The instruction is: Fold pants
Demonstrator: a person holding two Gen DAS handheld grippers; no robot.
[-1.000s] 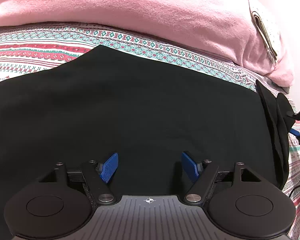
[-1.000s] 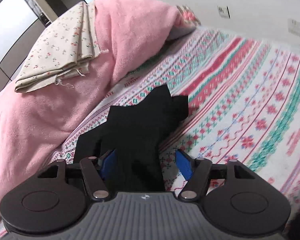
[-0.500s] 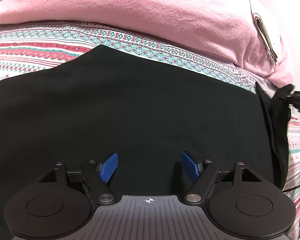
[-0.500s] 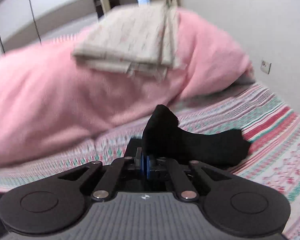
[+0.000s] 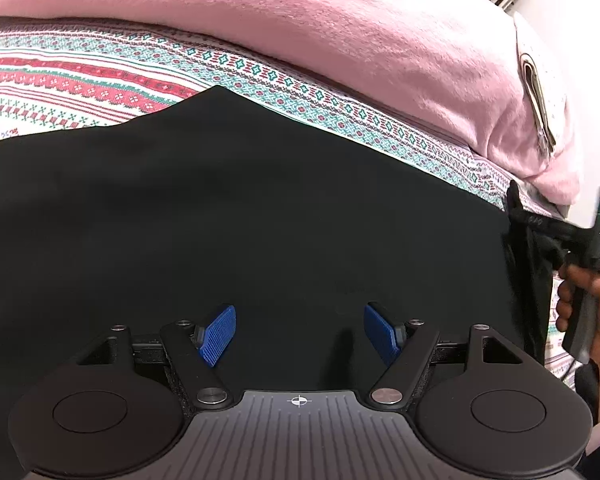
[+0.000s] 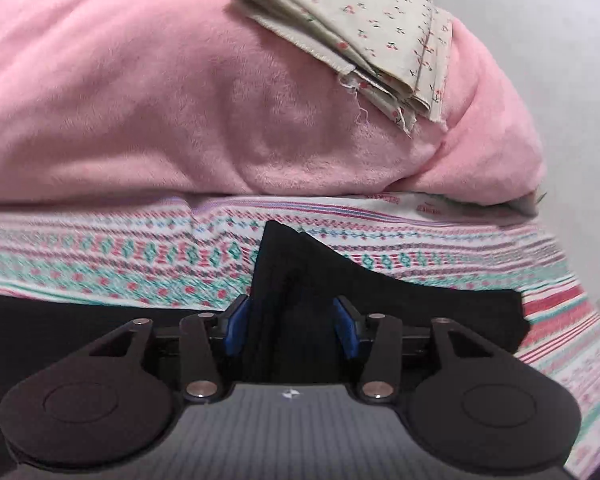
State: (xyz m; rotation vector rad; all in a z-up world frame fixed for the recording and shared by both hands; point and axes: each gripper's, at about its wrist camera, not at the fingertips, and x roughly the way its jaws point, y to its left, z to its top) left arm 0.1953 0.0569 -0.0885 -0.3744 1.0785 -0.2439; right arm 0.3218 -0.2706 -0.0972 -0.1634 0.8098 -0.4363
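My left gripper (image 5: 299, 334) hovers with its blue pads well apart over the black pants (image 5: 240, 220), nothing pinched between them. The pants lie spread flat on the patterned bedsheet (image 5: 80, 80), near the pink blanket (image 5: 300, 20) heaped on the far side. At the right end, my right gripper (image 6: 292, 326) has a raised fold of the pants between its pads, and its jaws are opening; the pads look clear of the cloth, though dark fabric makes that hard to judge. A folded floral cloth (image 6: 360, 20) rests on the blanket.
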